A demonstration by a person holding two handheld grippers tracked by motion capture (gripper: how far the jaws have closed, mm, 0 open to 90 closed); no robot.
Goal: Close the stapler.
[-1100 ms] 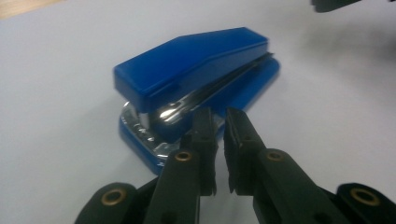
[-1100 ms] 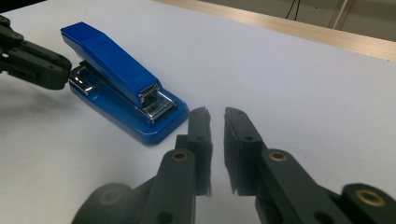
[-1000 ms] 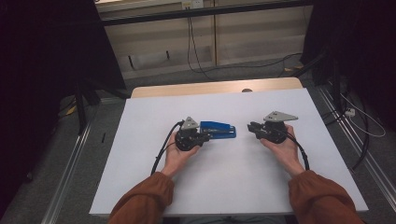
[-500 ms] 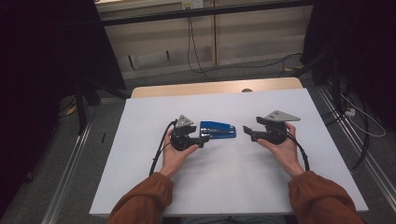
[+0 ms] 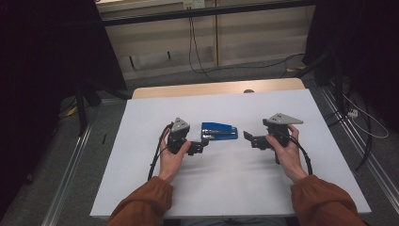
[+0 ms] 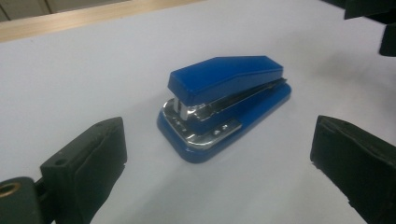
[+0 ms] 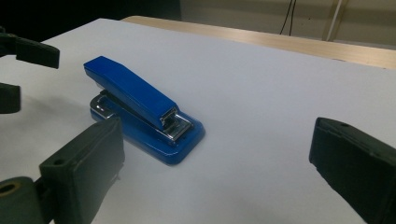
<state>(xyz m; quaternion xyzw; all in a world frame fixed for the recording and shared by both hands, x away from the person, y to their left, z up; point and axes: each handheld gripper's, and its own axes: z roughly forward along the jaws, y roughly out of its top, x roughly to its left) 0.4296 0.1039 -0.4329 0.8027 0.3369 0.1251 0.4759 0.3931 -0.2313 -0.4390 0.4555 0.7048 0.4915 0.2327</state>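
Two grippers flank the blue stapler (image 5: 219, 131), which lies flat on the white table (image 5: 141, 141). Left gripper (image 5: 203, 144) and right gripper (image 5: 248, 137) have just opened wide, nothing between either's jaws. Risk: a one-sided approach likely shoves the stapler sideways.

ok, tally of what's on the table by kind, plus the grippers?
stapler, blue: 1
white sheet covering the table: 1
left gripper, jaws open, nothing between them: 1
right gripper, jaws open, nothing between them: 1
Total: 4
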